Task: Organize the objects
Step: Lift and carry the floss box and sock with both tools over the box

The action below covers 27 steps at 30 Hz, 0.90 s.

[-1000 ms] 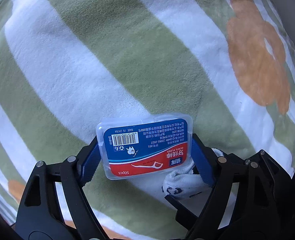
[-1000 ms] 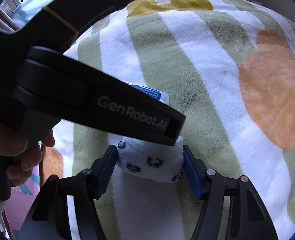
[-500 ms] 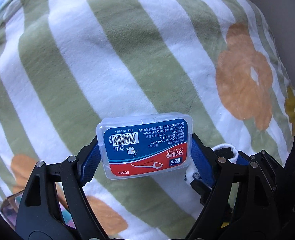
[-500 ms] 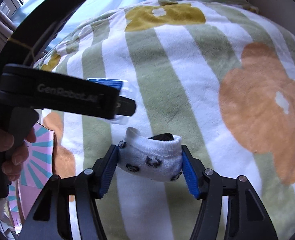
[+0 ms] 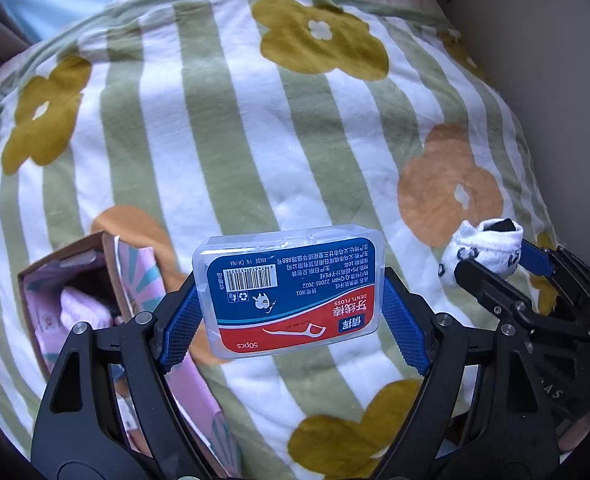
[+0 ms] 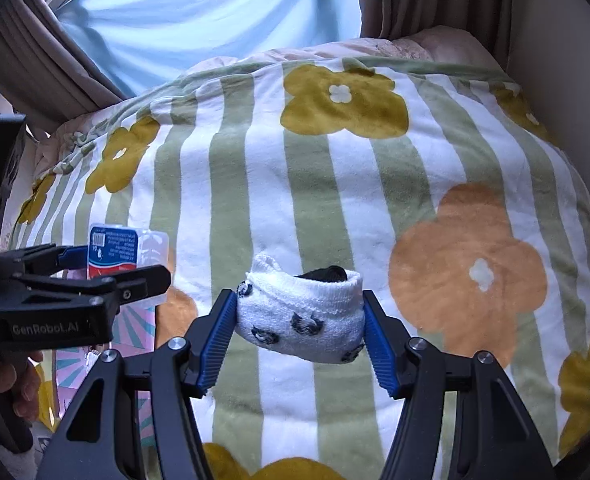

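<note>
Above a bed covered by a green-and-white striped blanket (image 5: pixel 223 148) with yellow and orange flowers, two claws, each loaded.

Left claw (image 5: pixel 291 312): blue-padded fingers closed against the short ends of a clear plastic dental floss box (image 5: pixel 291 292), label red and blue, barcode showing, print upside down in the left wrist view. The box is held clear of the blanket. In the right wrist view the same box (image 6: pixel 129 250) shows at the left, pinched in that claw.

Right claw (image 6: pixel 299 320): fingers pressed on both sides of a rolled white sock (image 6: pixel 301 312) with dark spots, a dark patch at its open top. The sock is held off the blanket, to the right of the floss box and well apart from it; it appears at the right edge of the left wrist view (image 5: pixel 483 250).

Open cardboard box (image 5: pixel 71 300): on the bed at lower left, below and beside the left claw, pink patterned lining, pale pink contents, possibly folded fabric; partly hidden.

Background: pale blue curtain (image 6: pixel 199 12) beyond the bed.
</note>
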Tool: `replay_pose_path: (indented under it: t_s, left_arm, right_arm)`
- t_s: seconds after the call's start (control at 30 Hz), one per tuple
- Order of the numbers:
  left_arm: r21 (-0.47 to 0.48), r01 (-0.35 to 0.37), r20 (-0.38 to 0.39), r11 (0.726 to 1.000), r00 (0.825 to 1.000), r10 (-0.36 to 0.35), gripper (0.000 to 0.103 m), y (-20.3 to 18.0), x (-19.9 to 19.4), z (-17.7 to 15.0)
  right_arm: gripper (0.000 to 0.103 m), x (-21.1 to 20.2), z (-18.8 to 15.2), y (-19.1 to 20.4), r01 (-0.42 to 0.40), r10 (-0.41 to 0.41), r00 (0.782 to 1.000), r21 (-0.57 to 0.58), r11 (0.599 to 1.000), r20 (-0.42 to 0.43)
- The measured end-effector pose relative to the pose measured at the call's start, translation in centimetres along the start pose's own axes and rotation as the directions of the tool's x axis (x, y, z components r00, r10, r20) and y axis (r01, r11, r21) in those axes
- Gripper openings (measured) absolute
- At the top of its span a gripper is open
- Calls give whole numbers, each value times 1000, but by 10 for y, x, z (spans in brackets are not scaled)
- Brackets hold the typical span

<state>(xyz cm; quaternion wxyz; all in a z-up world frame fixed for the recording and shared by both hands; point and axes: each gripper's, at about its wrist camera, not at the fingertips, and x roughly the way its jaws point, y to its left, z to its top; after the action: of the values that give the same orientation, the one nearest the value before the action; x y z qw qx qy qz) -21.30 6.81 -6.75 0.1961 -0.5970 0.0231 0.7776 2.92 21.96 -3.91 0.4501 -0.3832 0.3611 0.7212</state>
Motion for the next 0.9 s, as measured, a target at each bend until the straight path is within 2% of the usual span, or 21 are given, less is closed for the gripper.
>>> replay_pose_path:
  t_s: [0.23,0.37,0.5,0.9]
  left_arm:
    - [-143,-21,90,989,995,34,81,-3,-47,-58]
    - [-195,-38,133,980,989,65,81,-7,-56,-95]
    - [-235,-49,139,971,987,83,81,-8,-55,-125]
    - [-290,-52,178,956,978,107,81,-4,-71,-149]
  right_arm:
    - [57,-39,-11,7,9,-10,1000,-100,995,-7]
    - [57,-44,-31,6,7,-9,1000,-132,991,-13]
    - [57,-41,-49,3,11,-15,999,-138,990,-34]
    - [57,-53,-54,23,-18,14,1000,-209,978,-20]
